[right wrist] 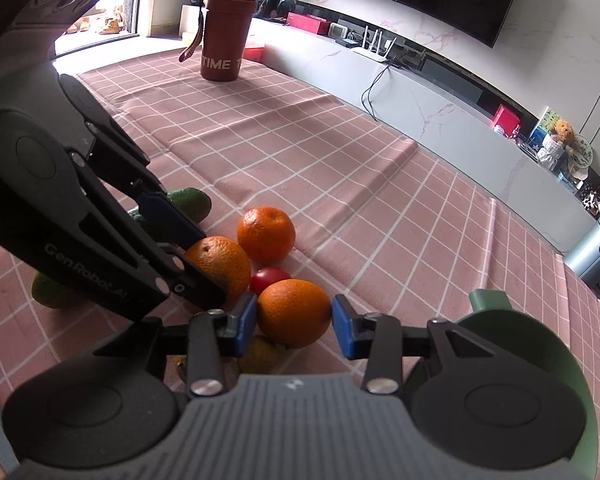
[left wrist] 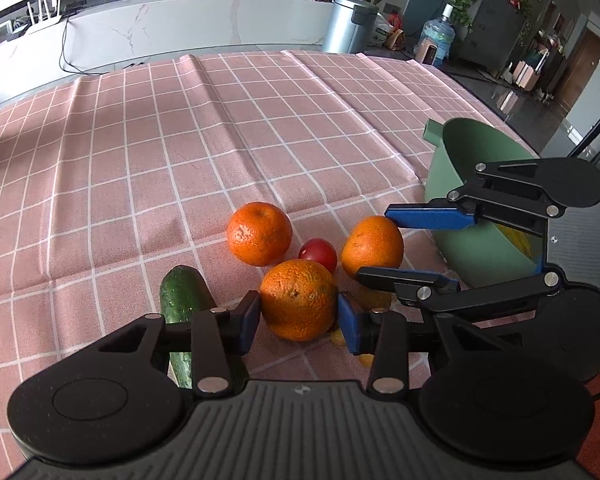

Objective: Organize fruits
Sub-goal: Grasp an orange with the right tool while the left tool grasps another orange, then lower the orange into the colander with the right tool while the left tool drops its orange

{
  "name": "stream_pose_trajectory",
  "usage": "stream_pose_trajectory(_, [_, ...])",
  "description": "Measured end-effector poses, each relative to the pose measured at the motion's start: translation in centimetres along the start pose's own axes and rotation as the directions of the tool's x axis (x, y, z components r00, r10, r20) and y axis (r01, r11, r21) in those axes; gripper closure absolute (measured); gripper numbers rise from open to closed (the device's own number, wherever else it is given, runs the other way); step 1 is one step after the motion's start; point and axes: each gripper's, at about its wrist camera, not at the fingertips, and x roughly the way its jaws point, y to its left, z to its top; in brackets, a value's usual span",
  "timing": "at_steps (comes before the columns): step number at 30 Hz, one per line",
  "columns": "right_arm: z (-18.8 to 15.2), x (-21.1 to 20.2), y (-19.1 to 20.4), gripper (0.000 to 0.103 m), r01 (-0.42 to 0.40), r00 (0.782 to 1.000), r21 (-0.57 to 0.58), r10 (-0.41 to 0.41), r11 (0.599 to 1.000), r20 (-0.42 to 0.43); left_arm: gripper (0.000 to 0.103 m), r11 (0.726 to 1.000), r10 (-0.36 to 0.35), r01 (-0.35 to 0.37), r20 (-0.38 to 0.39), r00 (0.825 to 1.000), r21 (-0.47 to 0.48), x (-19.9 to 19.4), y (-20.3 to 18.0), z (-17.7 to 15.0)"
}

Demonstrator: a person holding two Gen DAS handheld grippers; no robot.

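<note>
On the pink checked cloth my left gripper [left wrist: 299,320] is shut on a rough-skinned orange [left wrist: 298,296], one blue pad pressed to each side. My right gripper [right wrist: 294,322] is shut on a smoother orange [right wrist: 294,308]; in the left wrist view it [left wrist: 373,244] reaches in from the right. The left gripper [right wrist: 212,270] comes in from the left in the right wrist view. A third orange [left wrist: 259,234], a red tomato [left wrist: 320,252] and a cucumber [left wrist: 180,300] lie loose beside them. A yellowish fruit [right wrist: 260,356] sits half hidden under my right fingers.
A green bowl [left wrist: 452,168] with a spout stands at the right, something yellow inside it. A brown tumbler [right wrist: 224,40] stands at the far end of the table. The cloth [left wrist: 180,140] is wrinkled. A white counter and a floor bin lie beyond the table's edge.
</note>
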Motion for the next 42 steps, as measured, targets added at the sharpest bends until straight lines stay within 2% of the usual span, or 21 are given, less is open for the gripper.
stream_pose_trajectory(8, [0.6, -2.5, -0.6, 0.066, 0.028, 0.998, 0.089, -0.033, 0.996, 0.061, 0.056, 0.996, 0.020, -0.012, 0.082, 0.996, -0.088, -2.7, -0.2, -0.1])
stream_pose_trajectory(12, [1.1, -4.0, -1.5, 0.066, 0.034, 0.997, 0.140, -0.042, 0.990, 0.059, 0.056, 0.988, -0.028, 0.049, 0.143, 0.989, -0.146, -4.6, -0.4, 0.1])
stream_pose_trajectory(15, [1.2, -5.2, -2.2, 0.066, 0.029, 0.998, 0.172, -0.040, 0.985, 0.056, 0.056, 0.972, -0.068, 0.107, 0.189, 0.980, -0.209, -5.7, -0.6, 0.2])
stream_pose_trajectory(20, [0.9, -8.2, -4.2, 0.066, 0.036, 0.998, 0.202, -0.046, 0.979, 0.045, 0.056, 0.965, -0.111, 0.160, 0.231, 0.967, -0.208, -6.7, -2.9, 0.9])
stream_pose_trajectory(26, [-0.8, -11.6, -7.0, 0.066, 0.060, 0.998, 0.231, -0.066, 0.971, 0.019, 0.056, 0.969, -0.160, 0.196, 0.221, 0.962, -0.153, -6.7, -6.8, 2.7])
stream_pose_trajectory(32, [-4.5, -13.0, -9.6, 0.066, 0.105, 0.994, 0.263, -0.090, 0.959, -0.067, 0.056, 0.975, -0.191, 0.205, 0.149, 0.970, -0.083, -4.4, -11.2, 3.8])
stream_pose_trajectory(36, [-6.4, -13.1, -11.4, 0.066, 0.091, 0.993, 0.336, -0.062, 0.937, -0.098, 0.056, 0.981, -0.186, 0.190, 0.092, 0.978, -0.032, -2.8, -13.3, 4.2])
stream_pose_trajectory(42, [-8.1, -12.9, -13.2, 0.066, 0.057, 0.992, 0.393, -0.009, 0.918, -0.123, 0.056, 0.987, -0.163, 0.162, 0.020, 0.986, 0.018, -0.5, -14.1, 4.6])
